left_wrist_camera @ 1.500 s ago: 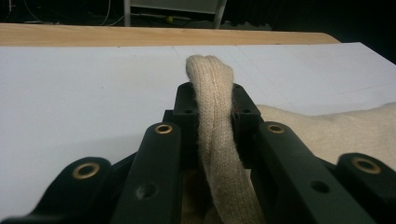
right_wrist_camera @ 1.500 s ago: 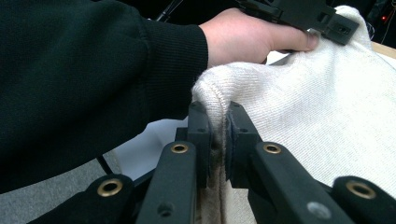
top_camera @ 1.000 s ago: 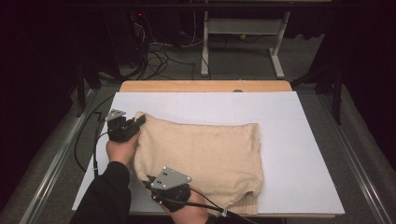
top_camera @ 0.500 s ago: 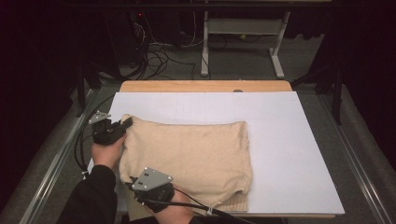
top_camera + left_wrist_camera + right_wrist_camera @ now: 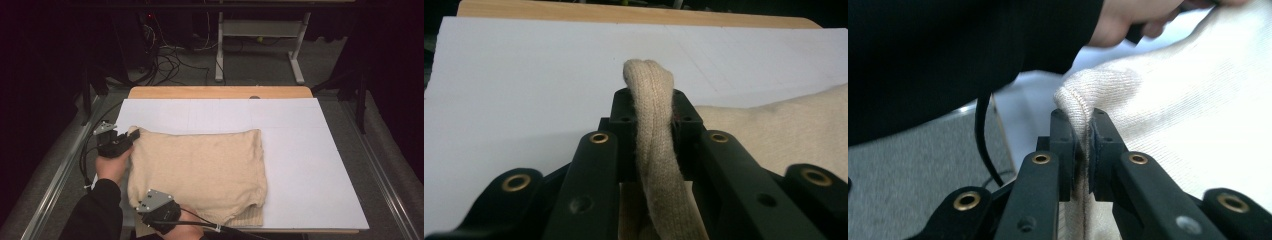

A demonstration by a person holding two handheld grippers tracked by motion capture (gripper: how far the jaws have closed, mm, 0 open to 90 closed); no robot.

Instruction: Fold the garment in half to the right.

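A cream knitted sweater [image 5: 200,170], folded into a rough rectangle, lies on the white table sheet [image 5: 310,165]. My left gripper [image 5: 129,140] holds its far left corner, jaws shut on a thick roll of the knit [image 5: 651,125]. My right gripper [image 5: 150,200] is at the near left corner, by the table's front edge, shut on a folded edge of the same sweater [image 5: 1083,120]. In the right gripper view a dark sleeve [image 5: 948,55] and a hand [image 5: 1128,25] lie beyond the jaws.
The wooden table edge [image 5: 220,92] runs along the back. White sheet lies bare to the right of the sweater and behind it. Cables [image 5: 87,155] trail off the left side. A metal desk frame [image 5: 260,45] stands on the floor beyond.
Both grippers have drawn the sweater leftward and toward the front edge. The right gripper has sunk lower.
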